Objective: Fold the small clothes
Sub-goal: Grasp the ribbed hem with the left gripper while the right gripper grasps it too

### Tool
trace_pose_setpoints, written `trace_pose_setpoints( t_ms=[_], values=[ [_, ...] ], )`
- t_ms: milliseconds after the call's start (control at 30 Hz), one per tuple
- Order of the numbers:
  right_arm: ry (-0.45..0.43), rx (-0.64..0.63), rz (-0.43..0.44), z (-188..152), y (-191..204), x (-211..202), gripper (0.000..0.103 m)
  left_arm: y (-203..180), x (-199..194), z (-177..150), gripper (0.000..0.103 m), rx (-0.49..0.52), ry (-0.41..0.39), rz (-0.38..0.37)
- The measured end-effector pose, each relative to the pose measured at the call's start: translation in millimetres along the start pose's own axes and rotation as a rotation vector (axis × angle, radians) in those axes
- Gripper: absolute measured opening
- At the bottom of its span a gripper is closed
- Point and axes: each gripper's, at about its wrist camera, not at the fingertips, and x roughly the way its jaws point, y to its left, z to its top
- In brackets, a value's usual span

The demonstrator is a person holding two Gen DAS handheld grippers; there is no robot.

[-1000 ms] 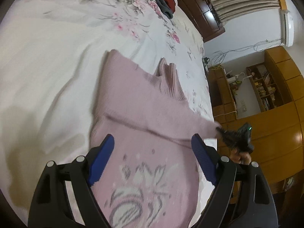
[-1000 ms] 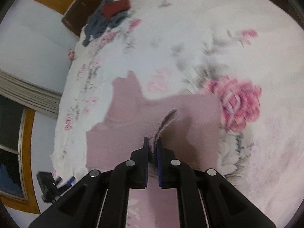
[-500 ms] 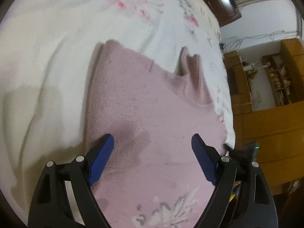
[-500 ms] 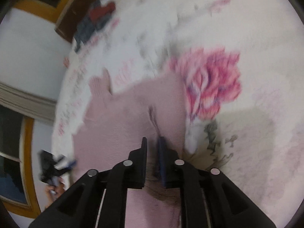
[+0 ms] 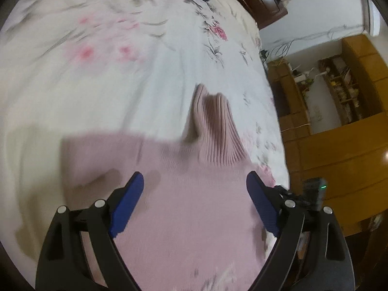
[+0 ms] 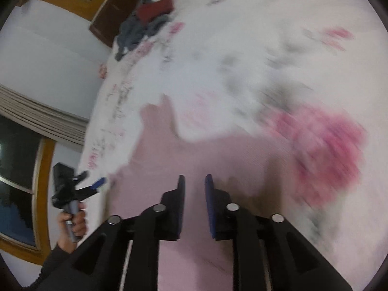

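A pink knit sweater (image 5: 194, 194) with a ribbed collar (image 5: 213, 126) lies flat on the flowered bed sheet (image 5: 109, 72). My left gripper (image 5: 195, 184) hovers over its chest, jaws wide apart with nothing between them. In the right wrist view the same sweater (image 6: 194, 155) fills the lower middle, and my right gripper (image 6: 195, 181) stands just above it, slightly open and empty. The left gripper (image 6: 89, 179) also shows at the bed's left edge, held by a hand (image 6: 72, 220). Both views are motion-blurred.
A pile of grey and red clothes (image 6: 148, 21) sits at the far end of the bed. The bed edge runs close to the sweater's right side, with wooden cabinets (image 5: 339, 150) beyond. A window with a wooden frame (image 6: 41, 169) is on the wall.
My right gripper let go of the pink sleeve it pinched; the sleeve now lies flat on the sweater. The left gripper moved forward toward the collar, staying open.
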Motion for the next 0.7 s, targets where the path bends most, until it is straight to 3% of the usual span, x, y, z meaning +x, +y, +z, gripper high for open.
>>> trace_pose_setpoints(
  t_ms=[100, 167, 233, 333, 500, 600, 700],
  values=[
    [0.021, -0.007, 0.002, 32, 23, 42, 0.024, -11, 39, 32, 0.079, 0.004, 0.019, 0.027],
    [0.023, -0.001, 0.002, 50, 28, 64, 0.024, -14, 69, 52, 0.064, 0.003, 0.033, 0.044],
    [0.024, -0.001, -0.003, 67, 35, 90, 0.024, -14, 92, 64, 0.059, 0.006, 0.054, 0.063],
    [0.027, -0.01, -0.018, 84, 40, 120, 0.028, -9, 115, 76, 0.058, 0.005, 0.058, 0.097],
    [0.02, -0.021, -0.041, 103, 38, 152, 0.03, -16, 135, 91, 0.053, 0.064, 0.059, 0.089],
    [0.022, -0.045, -0.052, 112, 44, 169, 0.033, -22, 140, 100, 0.045, 0.09, 0.056, 0.097],
    [0.04, -0.048, -0.041, 115, 48, 181, 0.034, -26, 145, 103, 0.019, 0.106, 0.061, 0.108]
  ],
)
